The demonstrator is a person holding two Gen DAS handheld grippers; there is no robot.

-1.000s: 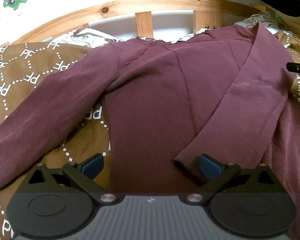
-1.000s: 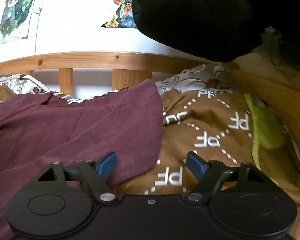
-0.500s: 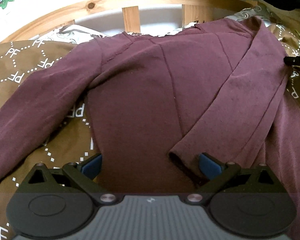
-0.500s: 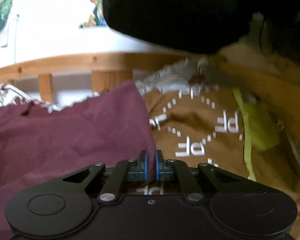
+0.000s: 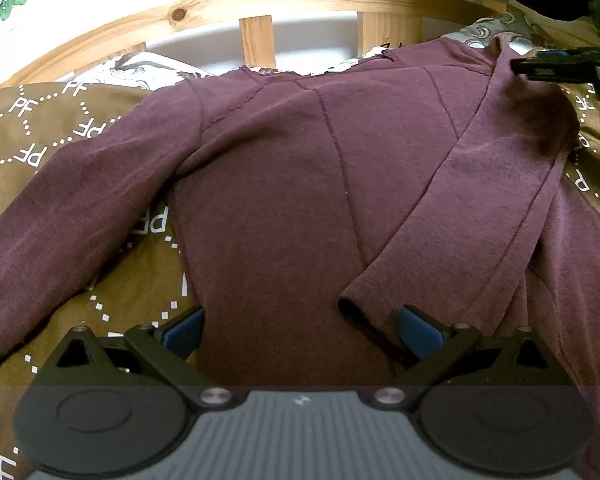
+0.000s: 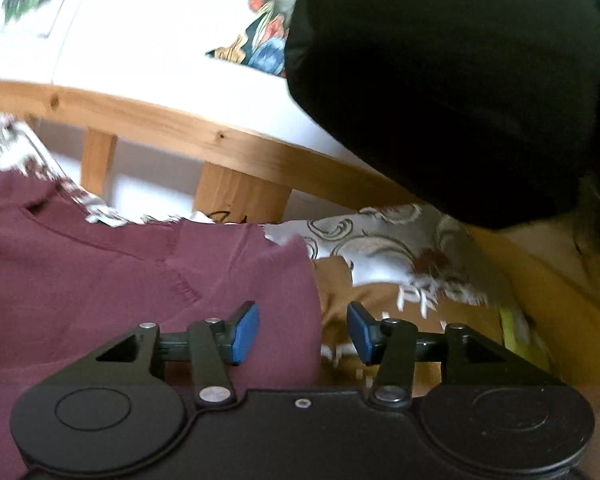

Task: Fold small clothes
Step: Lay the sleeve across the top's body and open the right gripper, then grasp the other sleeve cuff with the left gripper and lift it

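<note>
A maroon long-sleeved top [image 5: 284,184] lies flat on a brown patterned bedspread [image 5: 44,128]. Its right sleeve [image 5: 472,204] is folded diagonally across the body, and the cuff ends near my left gripper. Its left sleeve [image 5: 72,200] lies stretched out to the left. My left gripper [image 5: 300,332] is open over the lower body of the top. My right gripper [image 6: 302,334] is open at the top's right shoulder edge [image 6: 284,292], with the cloth edge between its jaws. It also shows at the upper right of the left wrist view [image 5: 556,66].
A wooden bed rail [image 5: 260,4] with slats runs along the back, with a white wall and posters behind. A grey-white patterned pillow [image 6: 380,248] lies by the rail. A black garment [image 6: 460,80] hangs at the upper right. A yellow-green cloth [image 6: 520,332] lies at the right.
My right gripper shut on the top's shoulder edge half a second ago, moved toward the rail, and now stands open again. My left gripper has shifted slightly left over the top.
</note>
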